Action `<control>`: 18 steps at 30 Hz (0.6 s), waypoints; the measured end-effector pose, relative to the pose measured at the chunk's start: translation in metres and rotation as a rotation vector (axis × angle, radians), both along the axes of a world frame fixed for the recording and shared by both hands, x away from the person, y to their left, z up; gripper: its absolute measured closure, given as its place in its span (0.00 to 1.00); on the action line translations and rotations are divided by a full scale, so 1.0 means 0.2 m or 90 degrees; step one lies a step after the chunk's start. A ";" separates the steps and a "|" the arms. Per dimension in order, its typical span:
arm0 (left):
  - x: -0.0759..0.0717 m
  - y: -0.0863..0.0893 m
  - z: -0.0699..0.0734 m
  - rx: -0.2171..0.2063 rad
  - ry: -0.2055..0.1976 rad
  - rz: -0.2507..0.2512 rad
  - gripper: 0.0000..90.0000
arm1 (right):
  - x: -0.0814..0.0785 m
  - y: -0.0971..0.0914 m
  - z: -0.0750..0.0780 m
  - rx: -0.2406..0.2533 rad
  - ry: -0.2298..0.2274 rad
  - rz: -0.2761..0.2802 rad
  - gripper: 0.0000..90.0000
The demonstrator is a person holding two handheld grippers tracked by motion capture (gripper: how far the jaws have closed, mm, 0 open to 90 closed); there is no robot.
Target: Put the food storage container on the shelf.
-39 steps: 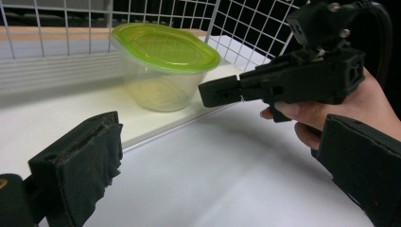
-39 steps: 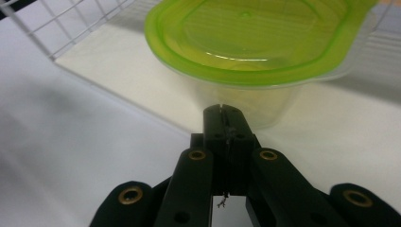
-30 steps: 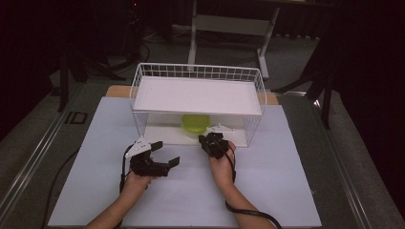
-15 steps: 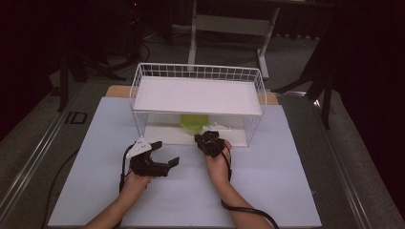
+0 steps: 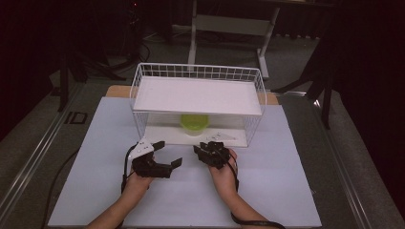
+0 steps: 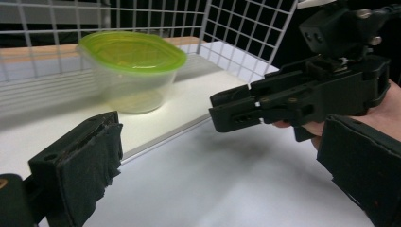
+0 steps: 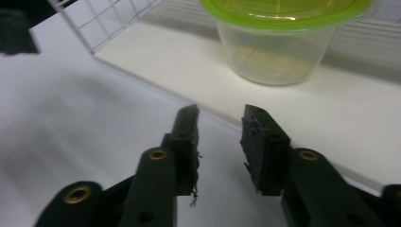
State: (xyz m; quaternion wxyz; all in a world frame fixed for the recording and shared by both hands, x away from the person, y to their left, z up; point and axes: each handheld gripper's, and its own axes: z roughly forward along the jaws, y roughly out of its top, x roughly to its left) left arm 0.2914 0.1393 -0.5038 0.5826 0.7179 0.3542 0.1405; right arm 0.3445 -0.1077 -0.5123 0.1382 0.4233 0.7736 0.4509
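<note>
A clear plastic container (image 5: 194, 125) with a green lid is seen standing upright on the lower white board of a white wire rack (image 5: 198, 74), under the rack's upper shelf and roughly at the middle of its open front. The rack is placed toward the far side of the white worktop (image 5: 286, 181).

The right gripper (image 5: 208, 149) is held just in front of the rack's lower board, slightly right of the container, and is pointed at it. Its fingers (image 7: 188, 127) have just been opening and are now parted by a moderate gap; nothing is gripped between them. In the right gripper view the container (image 7: 279, 40) is seen beyond the fingertips, apart from them, with the board's front edge lying between.

The left gripper (image 5: 167, 152) is held in front of the rack too, left of the container and a little farther from the board. Its fingers (image 6: 85, 168) are spread wide and nothing is held. In the left gripper view the container (image 6: 130, 71) is seen within the rack, and the right gripper (image 6: 227, 111) is seen off to the side; its tip appears to reach the board's front edge, though that cannot be settled from this angle.
</note>
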 end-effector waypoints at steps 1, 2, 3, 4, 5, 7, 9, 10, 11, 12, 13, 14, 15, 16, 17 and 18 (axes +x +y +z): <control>-0.01 0.00 0.01 0.001 -0.003 -0.004 0.02 | -0.03 -0.02 0.02 -0.001 -0.008 0.006 0.59; -0.01 -0.01 0.01 -0.002 -0.004 -0.008 0.02 | -0.04 -0.04 0.03 0.002 -0.014 0.007 0.55; -0.02 -0.01 0.01 0.000 -0.001 -0.013 0.02 | -0.05 -0.06 0.04 0.007 -0.022 0.006 0.52; -0.03 -0.02 0.01 0.002 0.002 -0.018 0.02 | -0.07 -0.07 0.06 0.016 -0.023 0.003 0.48; -0.03 -0.02 0.01 0.003 0.004 -0.022 0.02 | -0.08 -0.09 0.06 0.019 -0.026 0.002 0.43; -0.04 -0.03 0.01 0.010 0.009 -0.032 0.02 | -0.09 -0.10 0.07 0.024 -0.028 0.000 0.42; -0.06 -0.04 0.02 0.016 0.008 -0.039 0.02 | -0.11 -0.14 0.10 0.040 -0.036 -0.002 0.31; -0.06 -0.04 0.03 0.018 0.009 -0.043 0.02 | -0.12 -0.16 0.11 0.043 -0.036 0.003 0.29; -0.07 -0.04 0.03 0.019 0.007 -0.045 0.02 | -0.13 -0.17 0.12 0.046 -0.035 0.004 0.27; -0.07 -0.04 0.04 0.018 0.004 -0.046 0.02 | -0.13 -0.18 0.12 0.050 -0.036 0.004 0.26; -0.08 -0.03 0.05 0.018 0.005 -0.050 0.02 | -0.14 -0.19 0.13 0.055 -0.035 0.006 0.24; -0.08 -0.03 0.06 0.018 0.005 -0.053 0.02 | -0.15 -0.21 0.13 0.059 -0.035 0.007 0.23; -0.09 -0.03 0.06 0.019 0.004 -0.056 0.02 | -0.16 -0.22 0.14 0.061 -0.037 0.007 0.23; -0.10 -0.02 0.07 0.021 0.002 -0.058 0.02 | -0.17 -0.23 0.14 0.064 -0.038 0.010 0.22; -0.10 -0.02 0.07 0.023 0.001 -0.059 0.02 | -0.19 -0.25 0.14 0.063 -0.040 0.008 0.22; -0.11 -0.01 0.07 0.023 0.002 -0.062 0.02 | -0.20 -0.26 0.15 0.068 -0.044 0.009 0.22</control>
